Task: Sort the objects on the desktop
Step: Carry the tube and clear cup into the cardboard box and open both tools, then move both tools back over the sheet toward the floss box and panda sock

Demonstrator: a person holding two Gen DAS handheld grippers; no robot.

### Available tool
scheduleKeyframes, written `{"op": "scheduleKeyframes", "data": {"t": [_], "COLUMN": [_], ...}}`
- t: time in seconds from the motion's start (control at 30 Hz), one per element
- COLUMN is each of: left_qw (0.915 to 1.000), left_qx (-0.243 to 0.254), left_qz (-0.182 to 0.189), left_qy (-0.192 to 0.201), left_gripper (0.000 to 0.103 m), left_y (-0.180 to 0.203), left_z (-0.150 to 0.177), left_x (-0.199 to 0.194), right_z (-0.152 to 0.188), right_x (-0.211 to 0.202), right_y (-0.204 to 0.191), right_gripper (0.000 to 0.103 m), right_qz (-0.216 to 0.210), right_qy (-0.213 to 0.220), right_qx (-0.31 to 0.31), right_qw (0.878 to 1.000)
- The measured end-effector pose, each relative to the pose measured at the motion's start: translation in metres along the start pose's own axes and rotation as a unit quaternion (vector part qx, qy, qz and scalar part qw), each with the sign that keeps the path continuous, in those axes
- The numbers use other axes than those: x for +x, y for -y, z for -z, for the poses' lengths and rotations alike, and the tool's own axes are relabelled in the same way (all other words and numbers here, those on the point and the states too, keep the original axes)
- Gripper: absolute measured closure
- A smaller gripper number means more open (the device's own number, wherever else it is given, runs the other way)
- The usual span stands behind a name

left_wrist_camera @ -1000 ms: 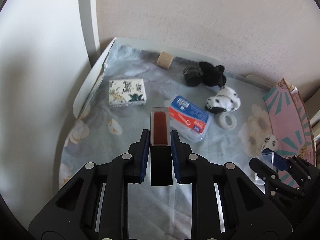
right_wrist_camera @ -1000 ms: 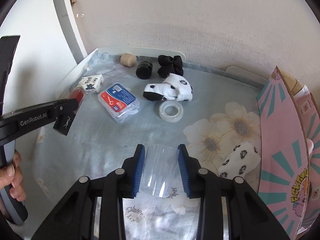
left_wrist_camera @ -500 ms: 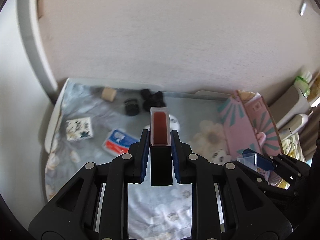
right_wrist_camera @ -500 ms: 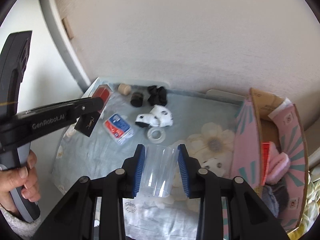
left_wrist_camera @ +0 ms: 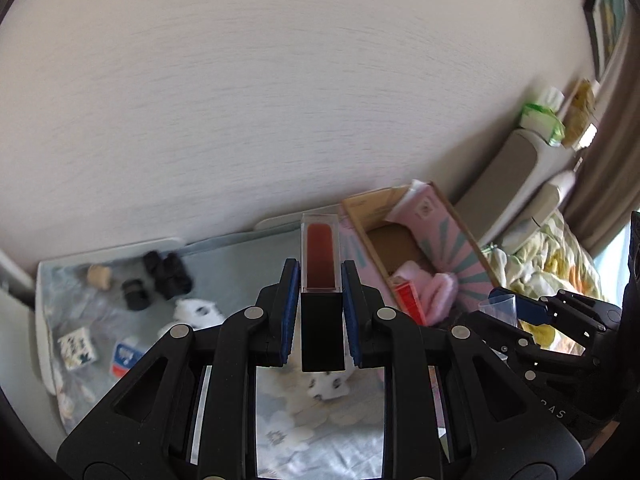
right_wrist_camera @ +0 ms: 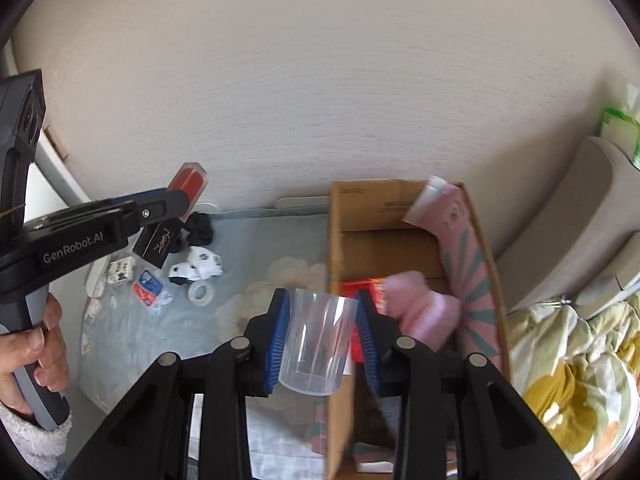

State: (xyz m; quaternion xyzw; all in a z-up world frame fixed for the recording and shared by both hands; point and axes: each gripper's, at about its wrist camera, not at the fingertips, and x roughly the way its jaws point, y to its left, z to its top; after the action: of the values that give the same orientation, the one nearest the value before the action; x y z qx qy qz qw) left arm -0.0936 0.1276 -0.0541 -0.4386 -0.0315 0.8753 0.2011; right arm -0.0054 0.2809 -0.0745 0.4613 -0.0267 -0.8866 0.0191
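the lip gloss (left_wrist_camera: 321, 268) sits clamped upright in the left gripper (left_wrist_camera: 320, 312), raised above the table (left_wrist_camera: 224, 256). the clear cup (right_wrist_camera: 316, 344) (rim tilted away) is pinched in the right gripper (right_wrist_camera: 322, 340), at the near edge of the open box (right_wrist_camera: 384, 240), which holds pink slippers (right_wrist_camera: 424, 312).

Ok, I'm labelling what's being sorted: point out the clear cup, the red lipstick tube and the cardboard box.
clear cup (right_wrist_camera: 316, 340), right wrist view, its see-through side wall.
red lipstick tube (left_wrist_camera: 320, 256), left wrist view, its red upper half.
cardboard box (right_wrist_camera: 384, 204), right wrist view, its brown inner back wall.
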Motion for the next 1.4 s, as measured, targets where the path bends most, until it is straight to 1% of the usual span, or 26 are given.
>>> {"op": "scheduleKeyframes", "data": {"t": [0.13,0.23,0.33,0.4,0.5,0.77,0.83,0.9,0.93,0.97,1.0,1.03,1.07,1.13,1.2,1.3,1.4], "left_qw": [0.9987,0.9962,0.9937,0.993,0.9923,0.9908,0.99,0.9904,0.9906,0.9908,0.9913,0.993,0.9943,0.9948,0.9949,0.996,0.9969], "left_qx": [0.041,0.074,0.095,0.097,0.094,0.108,0.106,0.093,0.079,0.068,0.062,0.059,0.055,0.062,0.063,0.056,0.047], "left_qz": [0.024,0.032,0.033,0.028,0.032,0.014,0.02,0.027,0.034,0.038,0.042,0.049,0.048,0.046,0.046,0.049,0.05], "left_qy": [-0.017,-0.032,-0.049,-0.062,-0.074,-0.081,-0.091,-0.099,-0.106,-0.11,-0.108,-0.09,-0.078,-0.066,-0.063,-0.048,-0.04], "left_gripper": [0.084,0.084,0.084,0.084,0.084,0.084,0.084,0.083,0.074,0.061,0.006,0.001,0.0,0.0,0.0,0.0,0.0], "left_y": [0.04,0.066,0.084,0.09,0.099,0.11,0.109,0.107,0.104,0.102,0.1,0.098,0.097,0.096,0.093,0.086,0.078], "left_z": [-0.01,-0.012,-0.014,-0.014,-0.018,-0.016,-0.017,-0.018,-0.02,-0.02,-0.021,-0.022,-0.022,-0.024,-0.026,-0.028,-0.028], "left_x": [0.022,0.039,0.059,0.069,0.085,0.103,0.108,0.112,0.114,0.115,0.115,0.11,0.108,0.103,0.099,0.089,0.077], "right_z": [0.005,0.011,0.016,0.018,0.021,0.024,0.026,0.028,0.029,0.028,0.027,0.027,0.026,0.025,0.024,0.021,0.017], "right_x": [-0.004,0.0,0.008,0.014,0.018,0.032,0.036,0.042,0.044,0.045,0.045,0.044,0.041,0.035,0.03,0.024,0.02], "right_y": [0.031,0.047,0.058,0.064,0.072,0.076,0.076,0.078,0.081,0.087,0.094,0.099,0.102,0.105,0.105,0.102,0.092], "right_gripper": [0.072,0.072,0.072,0.072,0.072,0.074,0.075,0.074,0.071,0.059,0.052,0.043,0.039,0.034,0.033,0.033,0.033], "right_qz": [0.009,0.03,0.032,0.03,0.022,0.013,0.012,0.016,0.008,-0.007,-0.026,-0.036,-0.04,-0.032,-0.024,-0.026,-0.005], "right_qy": [-0.006,-0.017,-0.027,-0.032,-0.035,-0.046,-0.051,-0.057,-0.06,-0.062,-0.063,-0.06,-0.056,-0.05,-0.05,-0.047,-0.042], "right_qx": [0.027,0.035,0.038,0.042,0.046,0.045,0.045,0.052,0.063,0.079,0.101,0.114,0.119,0.118,0.112,0.107,0.093], "right_qw": [1.0,0.999,0.998,0.998,0.998,0.998,0.998,0.997,0.996,0.995,0.992,0.991,0.99,0.991,0.992,0.993,0.995]}}
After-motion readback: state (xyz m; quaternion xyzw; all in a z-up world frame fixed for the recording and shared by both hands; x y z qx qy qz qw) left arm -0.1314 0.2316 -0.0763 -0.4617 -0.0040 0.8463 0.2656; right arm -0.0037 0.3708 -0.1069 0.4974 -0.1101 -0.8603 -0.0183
